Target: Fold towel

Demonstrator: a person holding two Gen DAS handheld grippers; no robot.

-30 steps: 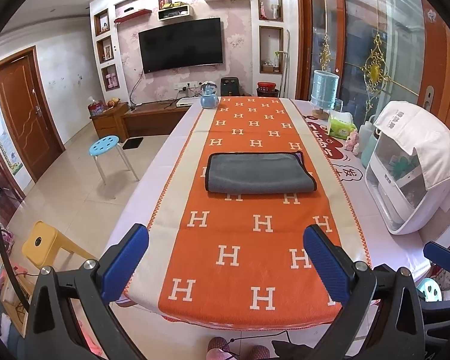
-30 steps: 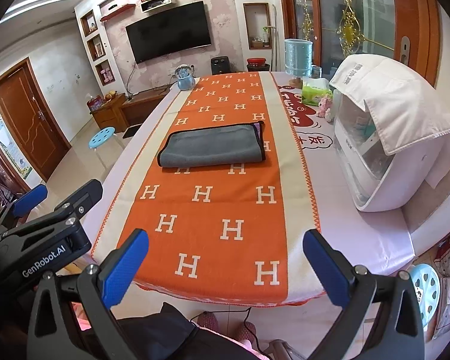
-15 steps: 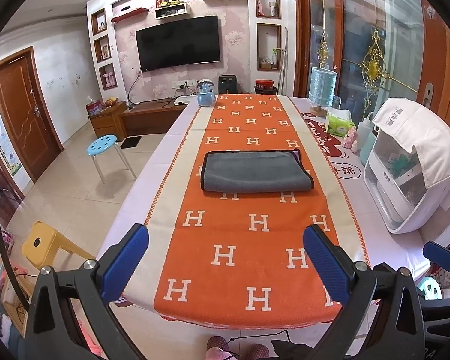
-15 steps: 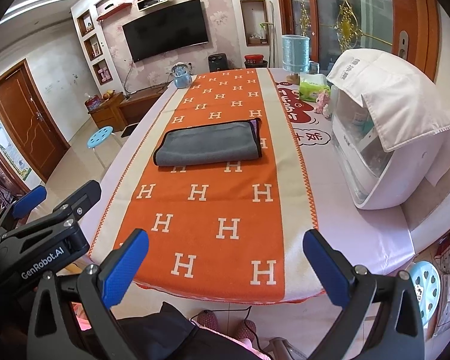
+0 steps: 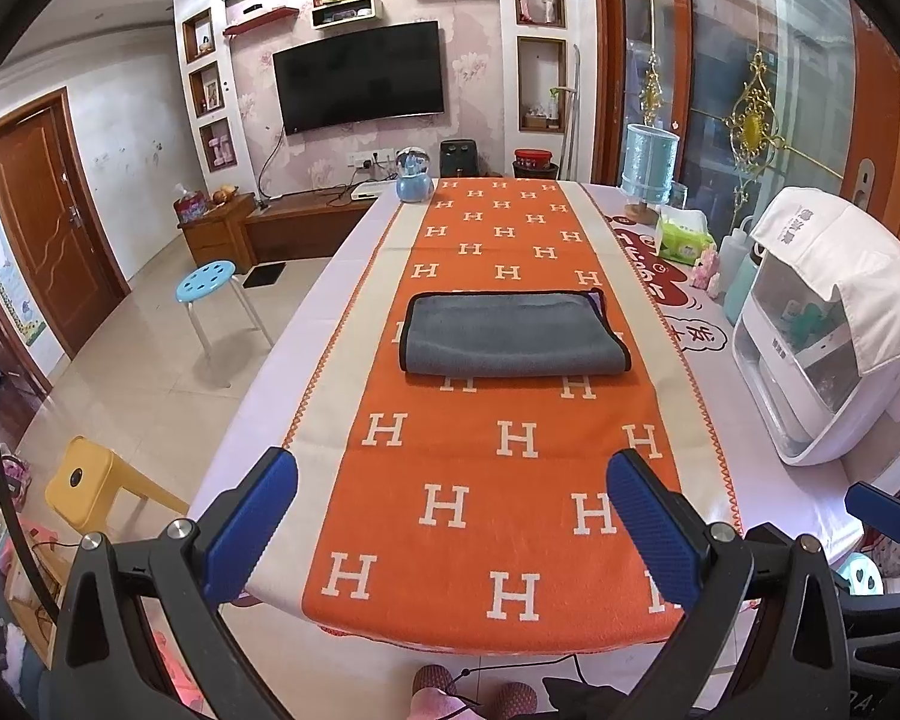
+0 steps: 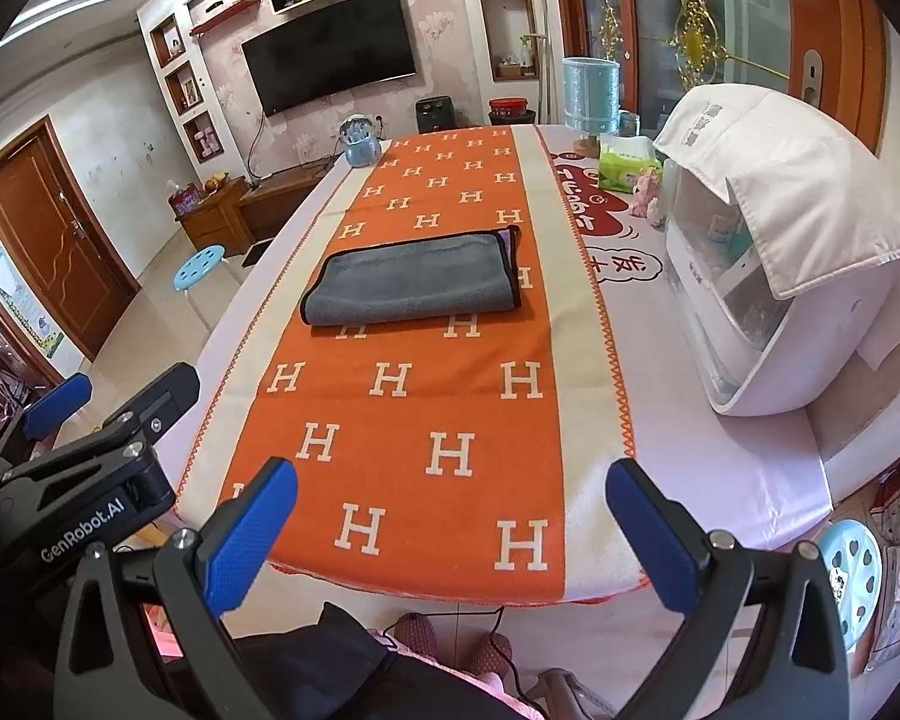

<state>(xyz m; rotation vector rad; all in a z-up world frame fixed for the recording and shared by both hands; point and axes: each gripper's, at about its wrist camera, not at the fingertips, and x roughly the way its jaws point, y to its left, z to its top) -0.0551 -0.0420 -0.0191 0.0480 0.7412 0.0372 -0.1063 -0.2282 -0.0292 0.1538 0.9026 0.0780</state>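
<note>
A grey towel [image 5: 510, 333] with black edging lies folded flat on the orange H-pattern runner [image 5: 510, 480] in the middle of the table; it also shows in the right wrist view [image 6: 411, 285]. My left gripper [image 5: 453, 489] is open and empty, held back over the table's near edge. My right gripper [image 6: 453, 489] is open and empty, also back at the near edge. The left gripper's body [image 6: 84, 474] shows at the lower left of the right wrist view. Both grippers are well clear of the towel.
A white appliance under a white cloth [image 5: 822, 336] stands on the table's right side. A blue jar [image 5: 648, 165], a green tissue pack [image 5: 681, 237] and bottles sit behind it. A blue globe [image 5: 414, 180] stands at the far end. Stools [image 5: 207, 285] stand left.
Both grippers have drawn back a little from the table; the towel looks slightly farther away. The towel has not moved, and both grippers stay open.
</note>
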